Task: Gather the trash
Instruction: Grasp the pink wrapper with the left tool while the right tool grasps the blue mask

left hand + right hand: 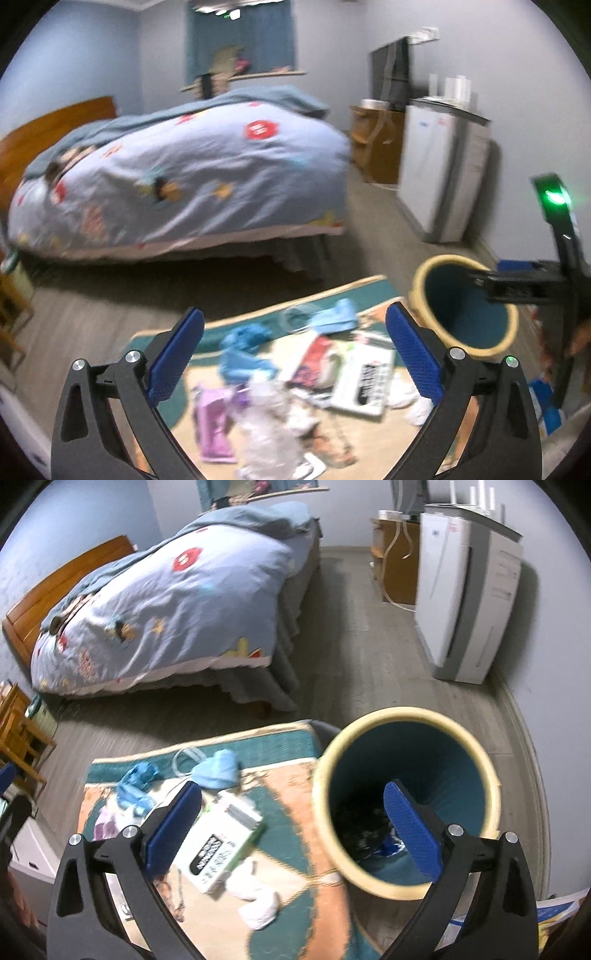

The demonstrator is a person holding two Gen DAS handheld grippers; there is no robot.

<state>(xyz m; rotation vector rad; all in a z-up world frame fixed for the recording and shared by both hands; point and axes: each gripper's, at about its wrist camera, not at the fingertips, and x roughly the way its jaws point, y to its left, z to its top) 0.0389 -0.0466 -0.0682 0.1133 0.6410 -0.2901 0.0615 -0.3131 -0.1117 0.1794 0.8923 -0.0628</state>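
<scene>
A trash bin [406, 805] with a cream rim and teal inside stands on the floor beside a patterned rug [288, 812]; dark trash lies in its bottom. It also shows in the left wrist view [465, 302]. Trash lies on the rug: a white carton [218, 849], crumpled white tissue [255, 897], a blue mask [218, 768], a blue glove [135, 782]. The left view shows a crumpled clear plastic bottle [269, 424], a pink wrapper [214, 421] and a red packet [314, 358]. My left gripper [295, 354] is open above the pile. My right gripper [291, 830] is open and empty, its right finger over the bin.
A bed with a blue quilt [166, 602] fills the back left. A white air purifier [469, 590] stands by the right wall, a wooden cabinet [395, 565] behind it. A wooden stool [18, 734] is at the left. The right gripper's body [554, 280] shows in the left view.
</scene>
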